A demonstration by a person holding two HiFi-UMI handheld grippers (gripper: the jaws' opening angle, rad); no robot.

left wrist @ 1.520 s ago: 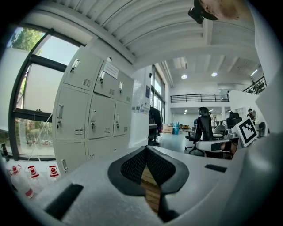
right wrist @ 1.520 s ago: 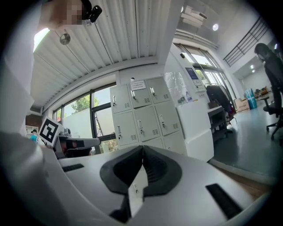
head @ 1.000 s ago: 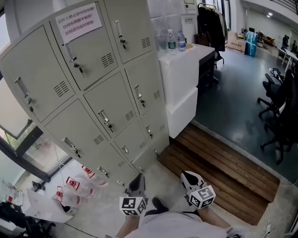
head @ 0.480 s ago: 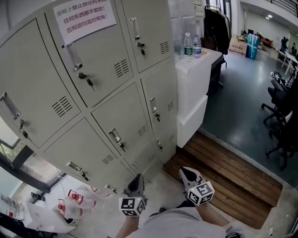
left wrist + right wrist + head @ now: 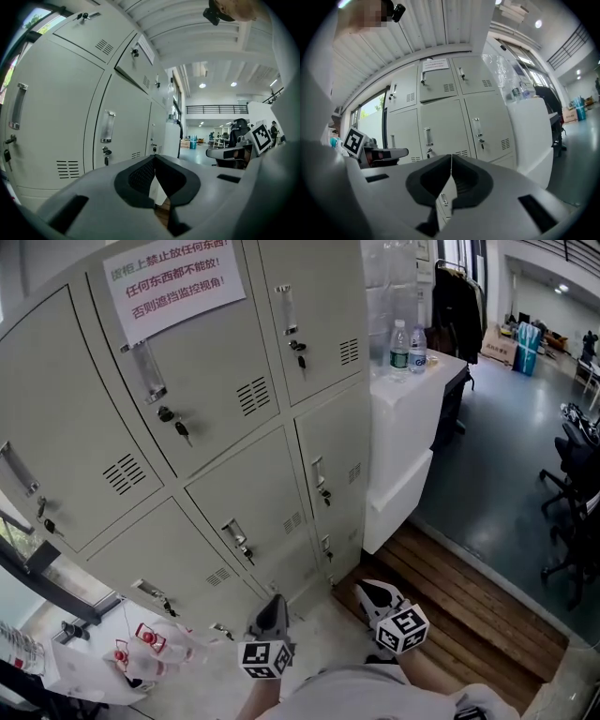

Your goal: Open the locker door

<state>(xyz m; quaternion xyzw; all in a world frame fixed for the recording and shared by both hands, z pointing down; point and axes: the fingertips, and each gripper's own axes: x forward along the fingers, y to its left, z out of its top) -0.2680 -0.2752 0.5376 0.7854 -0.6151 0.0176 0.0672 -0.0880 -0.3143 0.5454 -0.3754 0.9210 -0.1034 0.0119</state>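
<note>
**While every door is shut, both hand-held grippers hang low**

Since the task names no particular door, we take the locker door [image 5: 265, 495] straight ahead of and above the left hand-held gripper [image 5: 276, 600] as the likely one. It is shut, its handle [image 5: 234, 536] facing us with a key [image 5: 246, 555] just below. The right hand-held gripper [image 5: 364, 590] sits beside the left, equally well apart from the lockers [image 5: 197, 343], and both have their jaws together on nothing. To reach well, we judge one hand-held gripper should rise level with the handle, part its jaws before arriving, close squarely across the pull, then draw back along the door's swing. We cannot tell which edge carries the hinges, nor whether the lock is turned. The lower doors [image 5: 295, 568] are partly cut off behind the hand-held grippers.
</note>
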